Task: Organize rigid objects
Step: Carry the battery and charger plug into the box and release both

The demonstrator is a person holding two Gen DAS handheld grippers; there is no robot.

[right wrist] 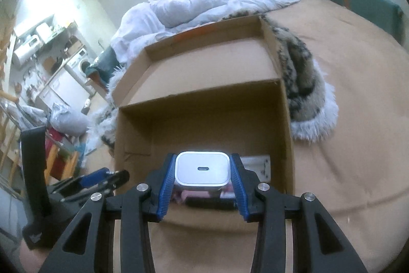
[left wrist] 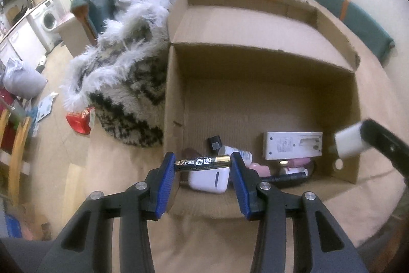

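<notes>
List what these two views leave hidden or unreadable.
- Box contents: left wrist view, the left gripper and its battery cover some; pink and dark items too jumbled to identify.
- Same contents: right wrist view, hidden behind the charger in the right gripper.
- Battery label: small, upside down, unreadable.
- Right gripper in left view: blurred, cut off by the edge.

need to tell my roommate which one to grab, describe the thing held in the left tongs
Find the open cardboard box on the tan bed. Over its near edge, the left tongs pinch a battery end to end. It is the only slim black-and-gold cylinder; its neighbours are white blocks.
</notes>
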